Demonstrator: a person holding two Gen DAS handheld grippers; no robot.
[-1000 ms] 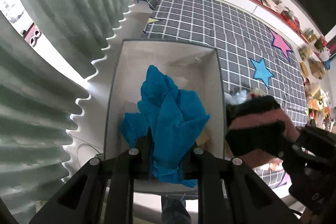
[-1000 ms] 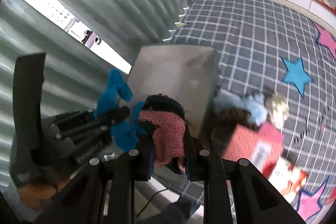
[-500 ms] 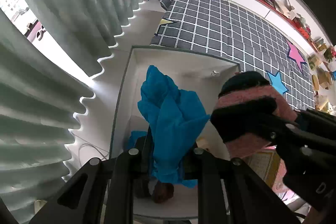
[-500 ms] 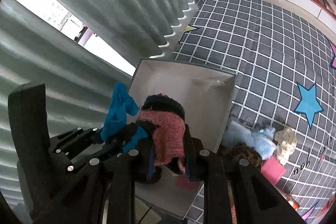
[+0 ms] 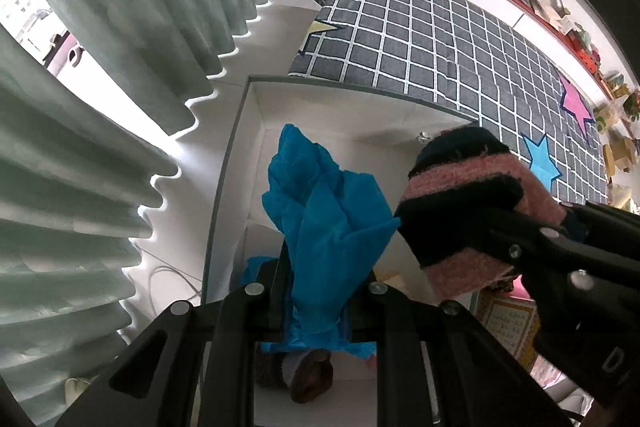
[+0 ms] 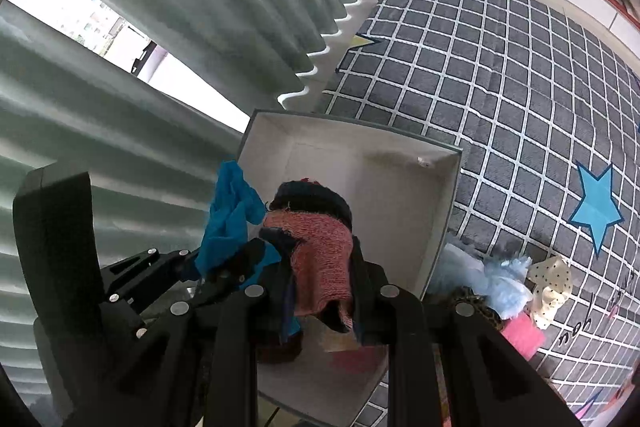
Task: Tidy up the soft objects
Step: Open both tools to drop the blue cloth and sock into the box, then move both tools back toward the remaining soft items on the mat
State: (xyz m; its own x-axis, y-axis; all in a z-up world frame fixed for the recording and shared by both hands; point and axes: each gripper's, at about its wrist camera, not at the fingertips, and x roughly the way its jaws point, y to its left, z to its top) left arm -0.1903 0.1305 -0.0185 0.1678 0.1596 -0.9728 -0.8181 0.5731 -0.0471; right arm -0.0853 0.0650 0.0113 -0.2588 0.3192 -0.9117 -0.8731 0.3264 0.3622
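both tools (image 5: pixel 320 291) (image 6: pixel 320 287) apparently clamping cloths

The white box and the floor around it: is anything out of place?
Yes. A small heap of soft things lies on the checked mat beside the white box, not inside it. The box itself looks upright and undamaged.

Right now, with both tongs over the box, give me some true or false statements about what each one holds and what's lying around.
1. The left tongs grip a blue cloth. True.
2. The right tongs are open with nothing between them. False: they are shut on a pink and dark knitted sock.
3. The white box has a lid on. False: it is open-topped.
4. Fluffy light-blue items lie on the mat outside the box. True.
5. The grey mat is plain. False: it has a white grid and stars.
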